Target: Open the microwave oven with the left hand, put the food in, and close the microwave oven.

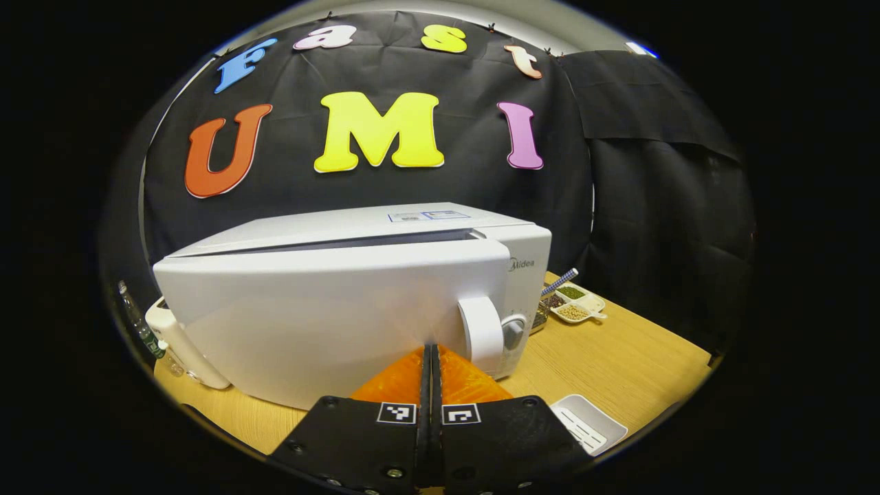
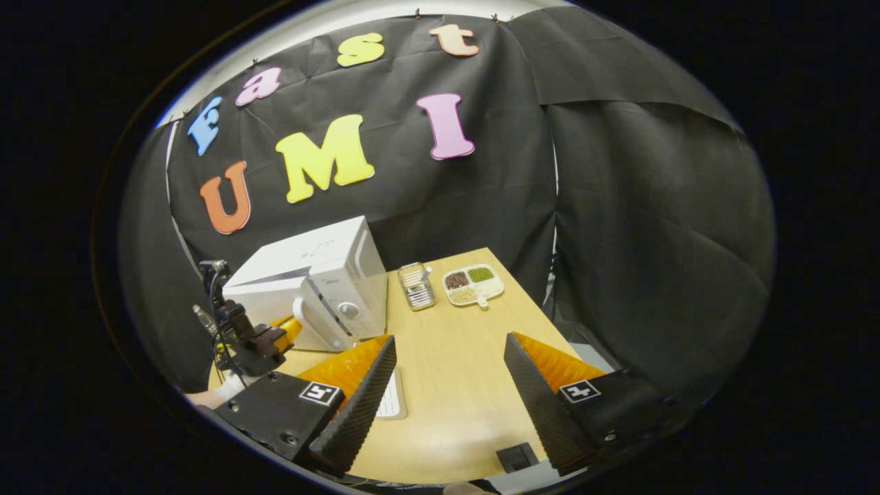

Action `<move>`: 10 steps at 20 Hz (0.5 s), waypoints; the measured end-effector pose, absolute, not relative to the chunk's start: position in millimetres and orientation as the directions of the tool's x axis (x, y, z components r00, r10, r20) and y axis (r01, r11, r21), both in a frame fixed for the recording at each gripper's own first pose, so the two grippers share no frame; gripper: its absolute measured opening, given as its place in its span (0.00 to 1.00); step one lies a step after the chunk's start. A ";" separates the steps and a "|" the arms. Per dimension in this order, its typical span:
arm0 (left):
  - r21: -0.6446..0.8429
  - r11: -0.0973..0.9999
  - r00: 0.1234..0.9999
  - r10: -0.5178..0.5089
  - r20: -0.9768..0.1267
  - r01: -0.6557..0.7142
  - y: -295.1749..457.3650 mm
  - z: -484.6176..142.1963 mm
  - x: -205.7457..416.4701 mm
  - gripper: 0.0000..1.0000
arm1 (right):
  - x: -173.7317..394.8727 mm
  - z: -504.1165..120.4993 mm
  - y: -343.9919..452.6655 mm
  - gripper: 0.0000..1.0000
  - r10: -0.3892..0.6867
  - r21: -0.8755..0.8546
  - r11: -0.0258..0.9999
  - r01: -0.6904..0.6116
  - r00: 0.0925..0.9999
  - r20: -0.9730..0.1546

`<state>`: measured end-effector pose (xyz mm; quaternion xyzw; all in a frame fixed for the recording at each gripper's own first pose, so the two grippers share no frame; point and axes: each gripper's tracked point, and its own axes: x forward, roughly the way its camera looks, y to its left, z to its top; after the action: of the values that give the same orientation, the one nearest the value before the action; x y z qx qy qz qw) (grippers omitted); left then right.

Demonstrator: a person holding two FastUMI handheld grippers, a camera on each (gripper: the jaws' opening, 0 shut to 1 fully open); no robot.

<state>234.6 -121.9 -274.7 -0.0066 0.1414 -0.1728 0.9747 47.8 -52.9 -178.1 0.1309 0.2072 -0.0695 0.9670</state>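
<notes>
Your left hand-held gripper [image 1: 431, 357] has its fingers pressed together with nothing between them, tips right up against the microwave oven [image 1: 344, 295] door, just beside the white door handle [image 1: 481, 333]. The door looks slightly ajar: a dark gap runs along its top edge, so you appear to be in the opening step, either pushing the door or about to hook the handle; which one cannot be told. From the right gripper view, the microwave oven [image 2: 316, 282] sits at the far left of the bench [image 2: 454, 357], with your left hand-held gripper [image 2: 278, 337] at its front. Your right hand-held gripper [image 2: 450, 371] is spread wide and holds nothing, hovering over the bench well apart from the oven. The divided food tray [image 2: 473, 284] lies to the right of the oven, past a small metal basket [image 2: 416, 285]. Next move, as a judgement: swing the door fully open before the right side fetches the tray.
</notes>
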 end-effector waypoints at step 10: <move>-0.083 0.945 0.907 -0.326 -0.268 0.315 -123.9 -273.1 250.5 0.00 | 70.3 -180.1 -56.6 0.92 -0.047 0.247 0.955 0.167 0.903 -0.428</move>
<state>250.5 -123.9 -273.1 -0.0190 0.1406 -0.1642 0.9762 70.3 -56.6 -180.1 0.1400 0.2135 -0.0554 0.9653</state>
